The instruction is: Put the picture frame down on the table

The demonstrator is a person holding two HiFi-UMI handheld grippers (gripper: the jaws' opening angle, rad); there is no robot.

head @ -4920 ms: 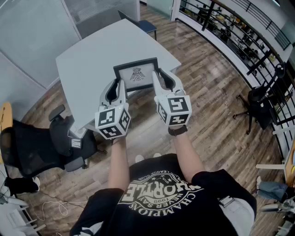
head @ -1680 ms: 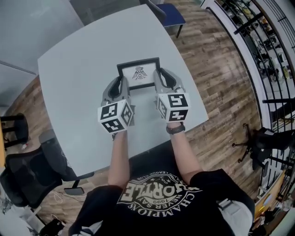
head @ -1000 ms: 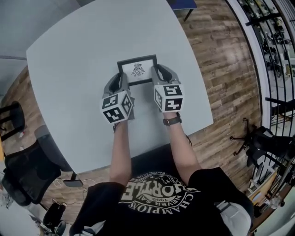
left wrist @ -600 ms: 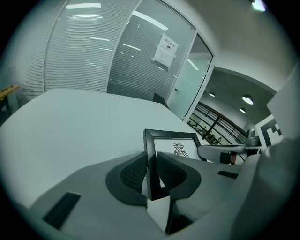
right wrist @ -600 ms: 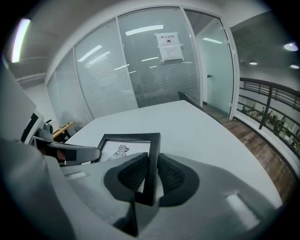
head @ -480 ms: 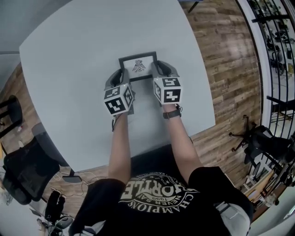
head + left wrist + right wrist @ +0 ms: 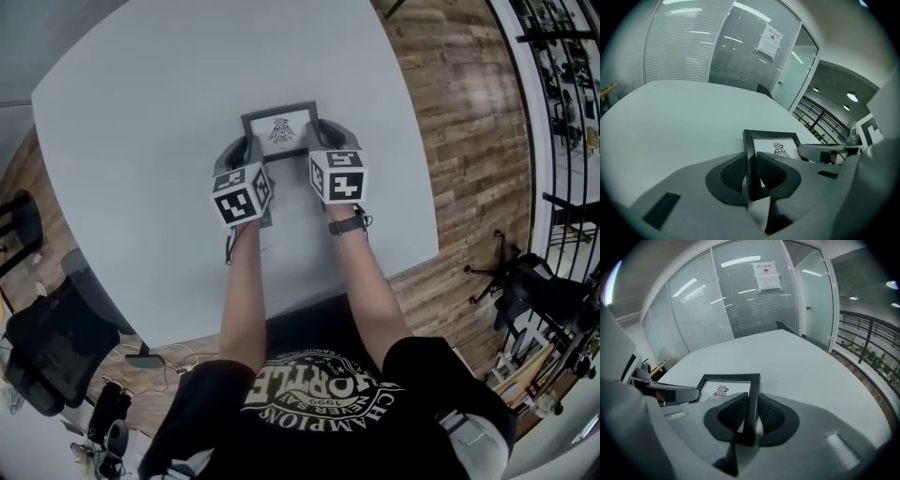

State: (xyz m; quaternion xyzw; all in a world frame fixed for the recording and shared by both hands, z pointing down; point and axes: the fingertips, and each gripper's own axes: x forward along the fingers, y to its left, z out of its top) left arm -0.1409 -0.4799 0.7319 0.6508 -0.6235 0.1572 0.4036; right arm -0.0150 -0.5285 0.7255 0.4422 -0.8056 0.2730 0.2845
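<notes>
Clamping the picture frame (image 7: 279,128) by both side rails: left rail pinched in the left hand-held gripper (image 7: 242,152), right rail in the right hand-held gripper (image 7: 323,139). Holding it face up, low over the middle of the counter (image 7: 141,103); contact impossible to call. Best to lower both sides level, settle it flat, then ease both grips off together. From overhead, just layout and spacing. From each gripper view, ribbed pads (image 7: 733,171) tight on black moulding, bird print (image 7: 779,149) beyond.
</notes>
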